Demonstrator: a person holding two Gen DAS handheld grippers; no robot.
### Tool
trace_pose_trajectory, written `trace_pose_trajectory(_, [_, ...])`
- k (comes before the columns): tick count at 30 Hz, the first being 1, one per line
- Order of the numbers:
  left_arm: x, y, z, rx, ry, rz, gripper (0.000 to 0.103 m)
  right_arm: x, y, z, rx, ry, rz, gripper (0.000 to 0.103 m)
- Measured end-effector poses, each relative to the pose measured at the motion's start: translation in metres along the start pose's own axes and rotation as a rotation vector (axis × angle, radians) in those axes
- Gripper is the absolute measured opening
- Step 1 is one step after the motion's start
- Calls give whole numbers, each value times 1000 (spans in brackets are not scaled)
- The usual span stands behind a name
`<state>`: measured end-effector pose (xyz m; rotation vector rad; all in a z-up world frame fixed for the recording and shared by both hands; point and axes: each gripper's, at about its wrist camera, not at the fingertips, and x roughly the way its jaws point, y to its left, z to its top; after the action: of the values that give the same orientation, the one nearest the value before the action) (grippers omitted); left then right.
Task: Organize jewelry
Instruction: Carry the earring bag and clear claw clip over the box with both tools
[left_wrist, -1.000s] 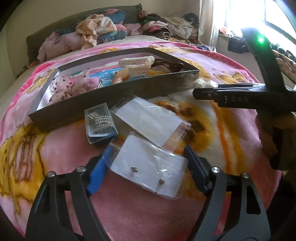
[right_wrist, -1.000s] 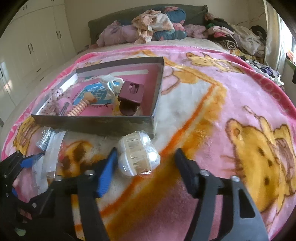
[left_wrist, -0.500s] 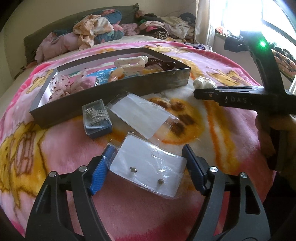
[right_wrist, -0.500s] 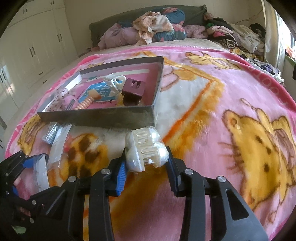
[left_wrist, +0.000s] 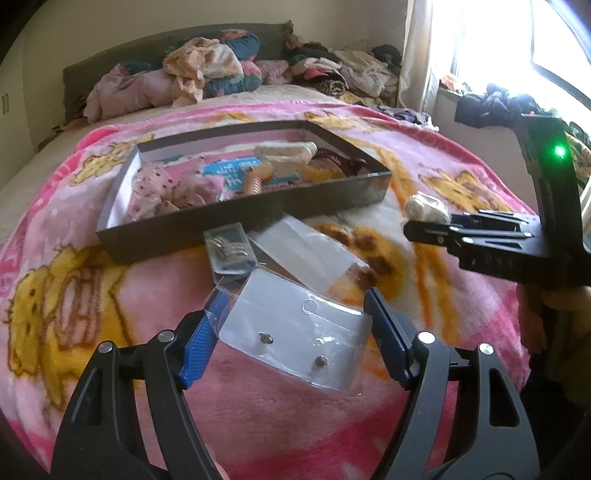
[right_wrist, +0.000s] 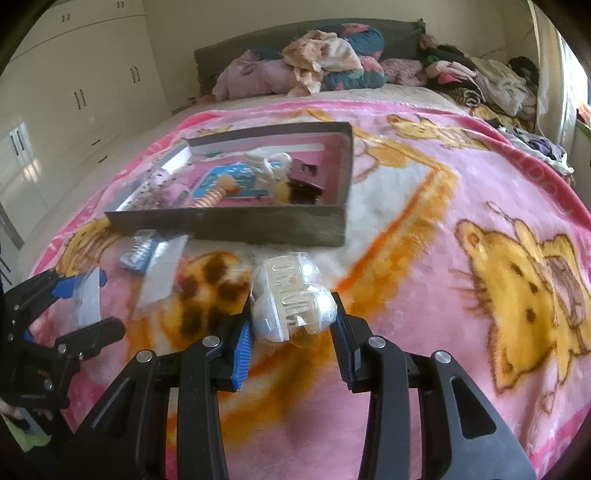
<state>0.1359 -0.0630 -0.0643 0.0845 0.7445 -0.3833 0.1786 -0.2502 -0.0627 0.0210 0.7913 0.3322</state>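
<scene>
Both cameras sit low over the bed (left_wrist: 110, 369), each looking forward along its own tool toward the headboard end. The left view faces the tray (left_wrist: 236, 221) from close by; the right view (right_wrist: 266, 225) looks from farther right. Both share the tray, the blanket (right_wrist: 443, 258) and the piled clothes (left_wrist: 207, 70).

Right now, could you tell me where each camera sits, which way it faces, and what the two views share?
Left wrist: on the left gripper, facing up the bed over the earring card held between its fingers; the right gripper and part of a hand show at right.
Right wrist: on the right gripper, facing the same way over the bagged hair clip it clamps; the left gripper shows at left.
Shared: the grey tray, the pink blanket, the clothes pile.
</scene>
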Motion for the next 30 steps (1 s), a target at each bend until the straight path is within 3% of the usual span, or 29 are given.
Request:
trace_pose_trajectory(15, [-25, 48, 17, -113, -81, 49, 66, -6, 48, 24, -91, -26, 66, 36])
trace_pose_trajectory(30, [-28, 79, 34, -176, -118, 75, 66, 7, 66, 51, -109, -40, 93, 36])
